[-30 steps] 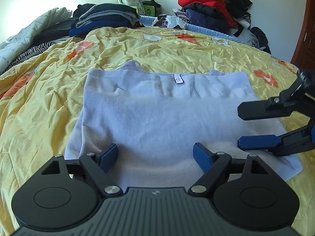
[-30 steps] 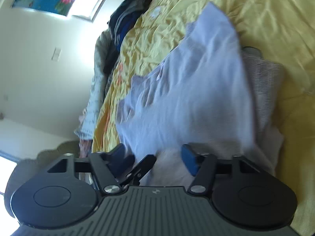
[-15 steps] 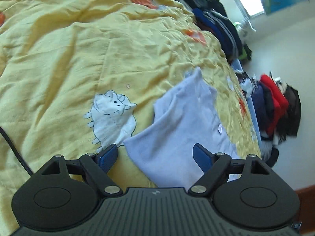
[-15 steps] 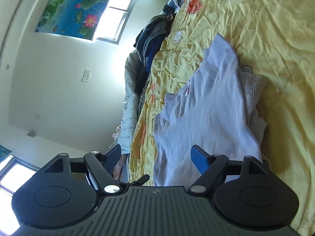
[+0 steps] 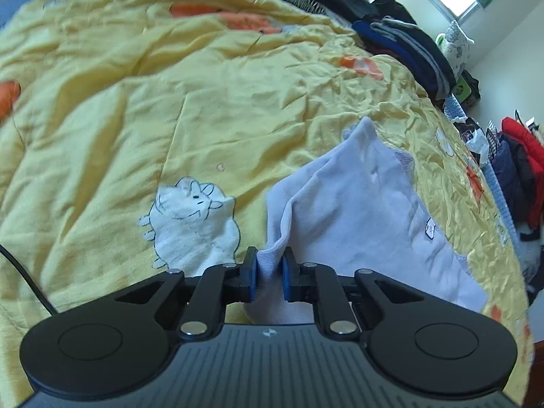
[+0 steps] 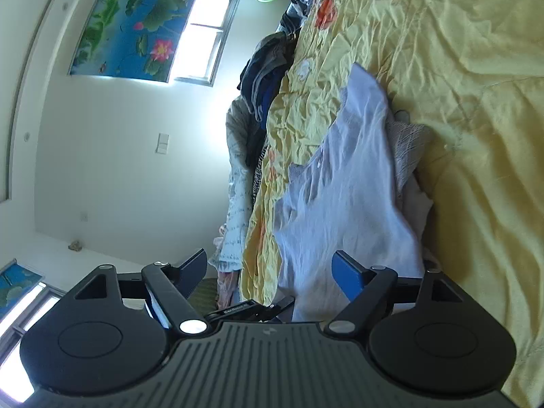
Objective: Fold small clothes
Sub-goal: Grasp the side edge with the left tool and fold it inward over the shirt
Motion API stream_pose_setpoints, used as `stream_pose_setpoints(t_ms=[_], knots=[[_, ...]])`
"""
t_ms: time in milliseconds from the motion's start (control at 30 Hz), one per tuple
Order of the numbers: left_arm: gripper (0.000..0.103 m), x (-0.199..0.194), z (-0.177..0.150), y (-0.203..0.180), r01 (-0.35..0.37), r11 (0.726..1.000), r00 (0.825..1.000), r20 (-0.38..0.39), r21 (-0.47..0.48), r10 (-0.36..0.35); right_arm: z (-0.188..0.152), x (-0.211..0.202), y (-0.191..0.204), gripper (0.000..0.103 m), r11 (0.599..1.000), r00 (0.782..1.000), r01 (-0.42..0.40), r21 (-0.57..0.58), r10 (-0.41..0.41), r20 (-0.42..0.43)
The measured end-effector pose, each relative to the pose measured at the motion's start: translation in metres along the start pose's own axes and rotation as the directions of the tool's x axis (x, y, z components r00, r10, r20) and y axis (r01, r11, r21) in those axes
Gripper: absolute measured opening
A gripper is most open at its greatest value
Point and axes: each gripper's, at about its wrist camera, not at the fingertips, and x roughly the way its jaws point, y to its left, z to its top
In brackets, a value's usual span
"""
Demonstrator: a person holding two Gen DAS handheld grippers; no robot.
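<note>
A pale lavender garment lies on the yellow quilt, with a small white label near its far edge. My left gripper is shut on the garment's near corner, which bunches between the blue pads. In the right wrist view the same garment lies rumpled, with a lace piece showing under it. My right gripper is open over the garment's near edge and holds nothing.
A white sheep print is on the quilt left of the garment. Stacks of folded dark clothes and a red and navy pile line the bed's far side. A black cable runs at the left edge.
My left gripper has closed on the garment's corner; it was open half a second ago. My right gripper stays open and has shifted only slightly.
</note>
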Motion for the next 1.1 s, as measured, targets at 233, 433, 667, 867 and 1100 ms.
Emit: stream_pose_setpoints(t_ms=[233,433,667,867,1100], knots=[[0.012,-0.059,-0.052,-0.103,0.146,0.843,0.963,0.12,0.518,-0.241,0.014,-0.019,-0.019,0.079,0.997,0.998,-0.023,0.076,0.019,0.064],[0.012,-0.053,-0.13,-0.142,0.315,0.599,0.934,-0.128,0.736,-0.333,0.028,-0.042,-0.03,0.08,0.992,0.988,-0.035,0.124,0.015,0.157],[0.016,-0.025,-0.151,-0.137,0.361,0.531,0.923,-0.214,0.766,-0.319,0.037,-0.04,-0.043,0.081,0.986,0.986,-0.011,0.164,-0.016,0.168],[0.06,-0.059,-0.14,-0.128,0.536,0.304,0.825,-0.412,0.788,-0.386,0.067,-0.009,-0.006,0.086,0.998,0.994,-0.008,0.063,0.001,0.109],[0.071,-0.066,-0.15,-0.141,0.469,0.162,0.808,-0.347,0.868,-0.475,0.135,0.09,0.013,0.093,0.993,0.994,0.004,0.116,0.009,-0.11]])
